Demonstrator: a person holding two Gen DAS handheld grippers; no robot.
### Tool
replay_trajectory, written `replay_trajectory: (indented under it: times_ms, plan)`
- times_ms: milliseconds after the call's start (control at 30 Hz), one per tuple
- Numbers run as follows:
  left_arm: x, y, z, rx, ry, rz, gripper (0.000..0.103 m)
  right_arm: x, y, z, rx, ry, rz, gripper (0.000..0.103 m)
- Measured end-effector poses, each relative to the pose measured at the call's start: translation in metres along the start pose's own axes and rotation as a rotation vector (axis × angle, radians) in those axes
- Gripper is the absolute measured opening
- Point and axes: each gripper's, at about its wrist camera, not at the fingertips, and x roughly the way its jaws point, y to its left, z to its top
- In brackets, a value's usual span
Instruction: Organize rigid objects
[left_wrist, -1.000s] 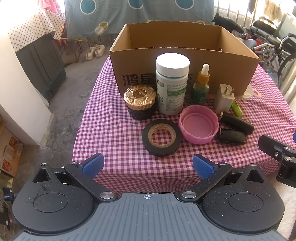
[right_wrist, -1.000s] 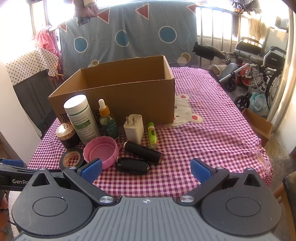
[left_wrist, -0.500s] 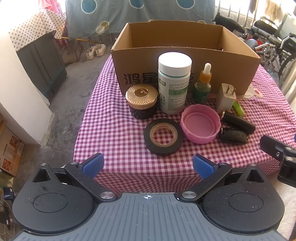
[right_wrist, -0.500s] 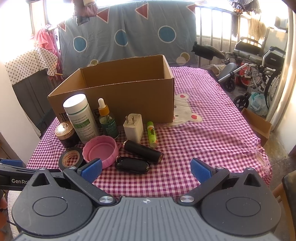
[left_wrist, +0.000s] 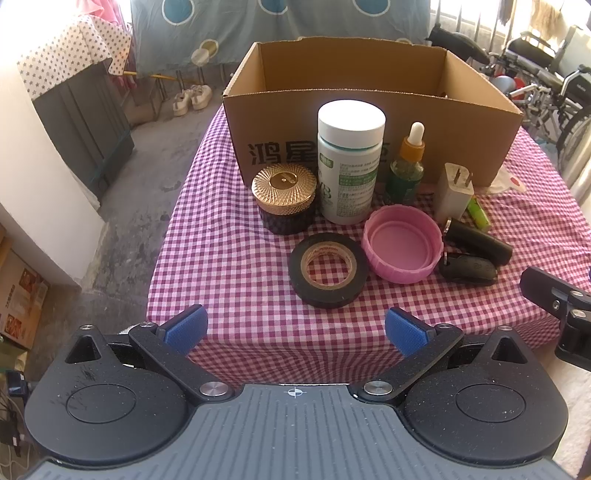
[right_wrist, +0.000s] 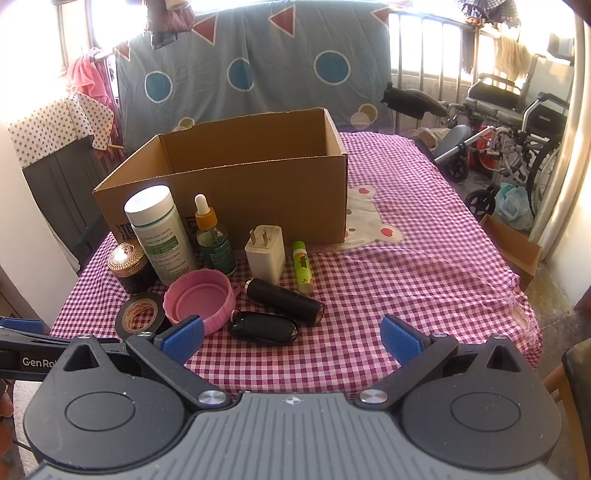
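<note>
Shift: both my claws have crept slightly nearer the table; nothing on it has moved.
Box: cardboard box (left_wrist: 369, 122) stands open-topped behind the row, its floor hidden from me.
Left claw (left_wrist: 294, 329): spread wide, holding nothing; black tape roll (left_wrist: 328, 269) lies just ahead, pink lid (left_wrist: 402, 243) ahead-right, white bottle (left_wrist: 349, 158) and gold-capped jar (left_wrist: 284, 197) beyond.
Right claw (right_wrist: 291, 339): spread wide, holding nothing; black key fob (right_wrist: 264, 326) just ahead-left, black cylinder (right_wrist: 284, 301) behind it.
Room: bare checked cloth (right_wrist: 424, 280) ahead-right of my right claw, table edge just under both.
</note>
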Motion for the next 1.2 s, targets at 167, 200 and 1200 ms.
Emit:
replay_trajectory:
  times_ms: [167,200,1200]
  plan:
    - [0.002,0.001,-0.001,-0.002,0.006,-0.001,0.103,0.004,0.0,0.0,0.001,0.005,-0.01,0.103]
    - [0.003,0.001,-0.001,-0.002,0.008,-0.002,0.103,0.004,0.0,0.0,0.002,0.006,-0.012,0.103]
    - [0.016,-0.048,0.014,0.167,-0.113,-0.263,0.103,0.035,-0.07,0.014,0.037,-0.061,0.108,0.103]
